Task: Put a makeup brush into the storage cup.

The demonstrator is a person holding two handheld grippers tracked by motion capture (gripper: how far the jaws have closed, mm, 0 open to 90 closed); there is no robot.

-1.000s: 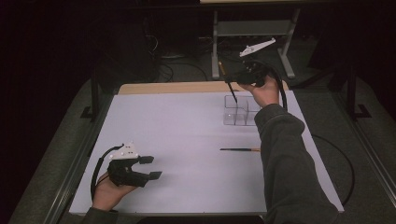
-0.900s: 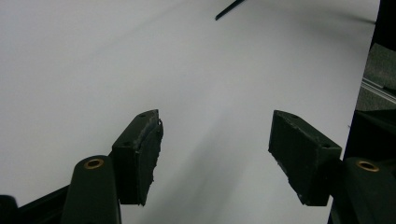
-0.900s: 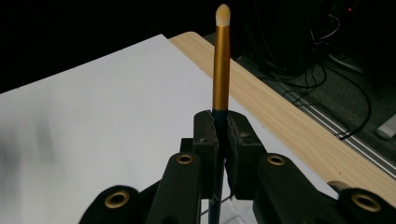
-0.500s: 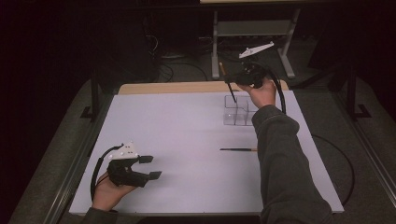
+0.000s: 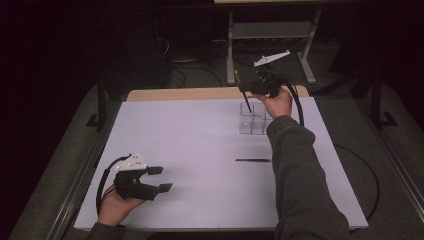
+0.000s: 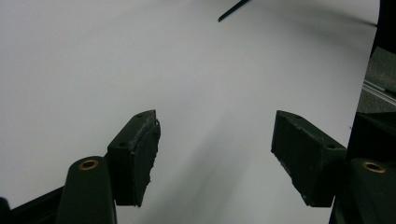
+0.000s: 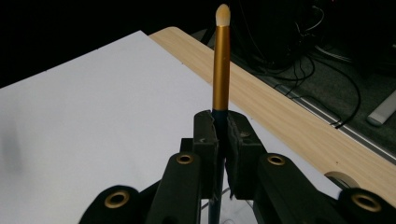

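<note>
My right gripper (image 5: 246, 89) is shut on a makeup brush (image 7: 221, 56) with a gold ferrule and a pale tip, held upright above a clear plastic organiser box (image 5: 252, 119) at the back right of the white table. The brush's dark handle (image 5: 245, 100) points down into the box. In the right gripper view my right gripper (image 7: 221, 133) clamps the brush between its two pads. A second dark brush (image 5: 252, 160) lies flat on the table in front of the box. My left gripper (image 5: 161, 179) rests open near the front left corner, and the left gripper (image 6: 215, 154) has bare table between its jaws.
The white table top (image 5: 190, 140) has a wooden strip (image 5: 180, 94) along its back edge. Cables and a metal stand (image 5: 270, 35) sit on the dark floor behind. The right gripper's cable (image 5: 360, 175) loops off the table's right side.
My right gripper has lifted slightly and shifted back with the brush, bringing its handle end over the box. The left gripper has stayed still.
</note>
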